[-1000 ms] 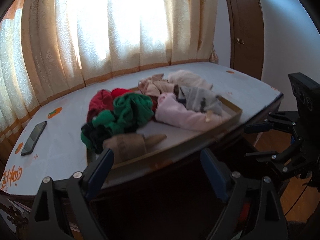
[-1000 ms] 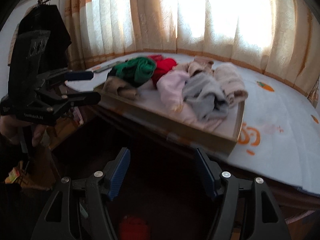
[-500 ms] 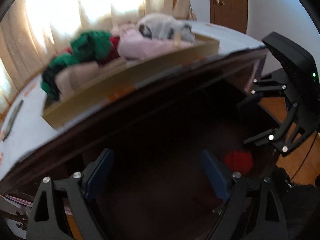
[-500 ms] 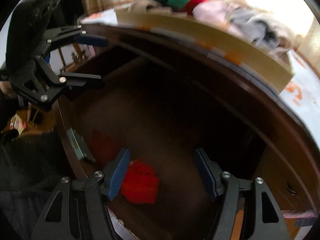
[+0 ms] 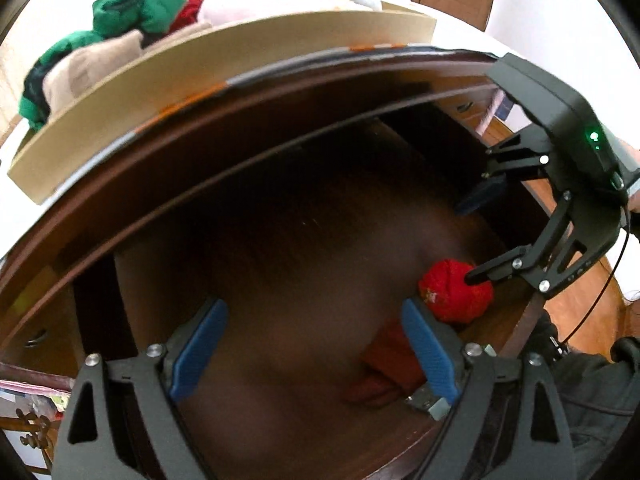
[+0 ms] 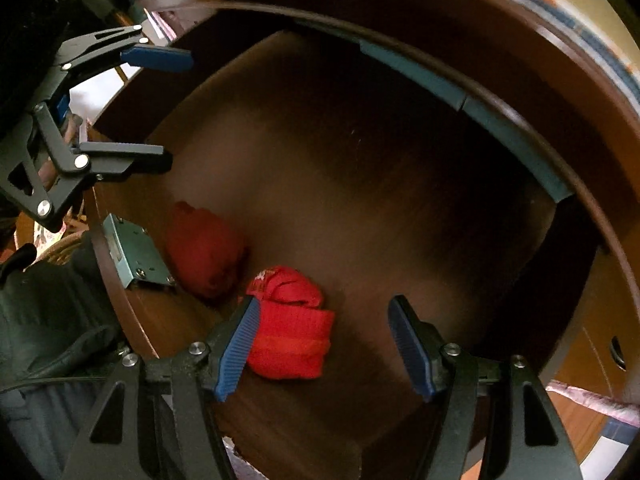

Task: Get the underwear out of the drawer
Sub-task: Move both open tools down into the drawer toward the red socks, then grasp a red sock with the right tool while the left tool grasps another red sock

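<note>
Bright red underwear [image 6: 290, 330], rolled bundle, on drawer [image 6: 360, 184] floor; left hand-held gripper [image 5: 314, 354], right hand-held gripper [image 6: 324, 346] both wide.

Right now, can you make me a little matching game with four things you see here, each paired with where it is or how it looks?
Things:
1. bright red bundle
2. darker red cloth
3. green garment
4. left gripper

Descriptions:
A. piled in the tray up on top
B. open, holding nothing
C. drawer floor, beside the right gripper's left finger
D. by the metal bracket

Pairs: 1-C, 2-D, 3-A, 4-B
</note>
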The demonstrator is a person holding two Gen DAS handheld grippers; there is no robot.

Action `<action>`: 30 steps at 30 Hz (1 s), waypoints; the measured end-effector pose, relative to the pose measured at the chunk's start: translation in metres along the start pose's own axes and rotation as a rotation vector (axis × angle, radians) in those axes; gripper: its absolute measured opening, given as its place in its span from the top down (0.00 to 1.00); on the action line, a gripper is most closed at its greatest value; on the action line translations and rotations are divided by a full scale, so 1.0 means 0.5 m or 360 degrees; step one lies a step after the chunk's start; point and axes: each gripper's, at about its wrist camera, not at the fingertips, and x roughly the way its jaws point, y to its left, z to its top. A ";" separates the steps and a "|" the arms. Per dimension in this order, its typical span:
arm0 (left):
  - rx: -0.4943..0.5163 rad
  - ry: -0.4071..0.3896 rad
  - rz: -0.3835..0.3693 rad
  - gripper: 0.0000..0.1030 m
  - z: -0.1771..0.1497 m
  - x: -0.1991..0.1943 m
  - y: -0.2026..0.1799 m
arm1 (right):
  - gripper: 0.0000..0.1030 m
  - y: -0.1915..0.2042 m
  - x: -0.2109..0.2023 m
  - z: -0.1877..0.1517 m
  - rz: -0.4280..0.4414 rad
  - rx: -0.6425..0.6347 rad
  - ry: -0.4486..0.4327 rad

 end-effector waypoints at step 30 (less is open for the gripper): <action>-0.0188 0.0251 -0.0345 0.12 0.022 0.058 0.013 | 0.75 -0.041 0.050 0.056 -0.0037 0.0132 -0.0002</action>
